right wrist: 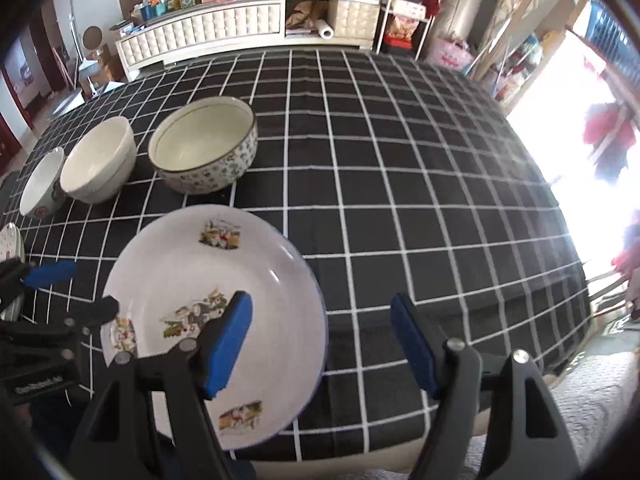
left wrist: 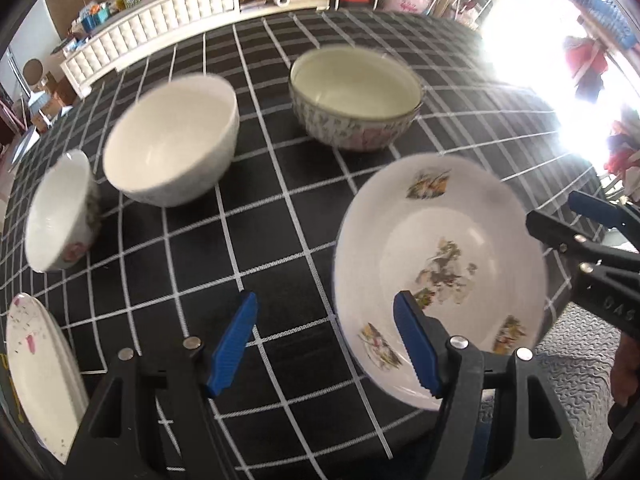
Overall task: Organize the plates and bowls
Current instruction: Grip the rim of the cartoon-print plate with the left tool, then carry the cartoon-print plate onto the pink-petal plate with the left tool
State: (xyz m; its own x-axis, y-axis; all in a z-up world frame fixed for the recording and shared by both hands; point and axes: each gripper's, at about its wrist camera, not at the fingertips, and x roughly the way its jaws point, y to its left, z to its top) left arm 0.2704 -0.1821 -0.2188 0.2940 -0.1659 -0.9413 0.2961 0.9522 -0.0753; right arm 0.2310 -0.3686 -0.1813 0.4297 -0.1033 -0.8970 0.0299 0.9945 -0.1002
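A deep white plate with flower prints (left wrist: 440,264) (right wrist: 200,308) sits near the table's front edge. My left gripper (left wrist: 326,344) is open, its right finger over the plate's near rim. My right gripper (right wrist: 322,348) is open, its left finger above the plate's inside and its right finger beyond the rim. It shows from the side in the left wrist view (left wrist: 560,220). Farther back stand a patterned bowl (left wrist: 354,98) (right wrist: 204,144), a plain white bowl (left wrist: 172,140) (right wrist: 98,160) and a small flowered bowl (left wrist: 62,212) (right wrist: 40,182).
A speckled white plate (left wrist: 40,372) (right wrist: 8,240) lies at the table's left front. The table has a black checked cloth (right wrist: 400,180). A white cabinet (right wrist: 240,24) with clutter stands behind it. Bright glare fills the right side.
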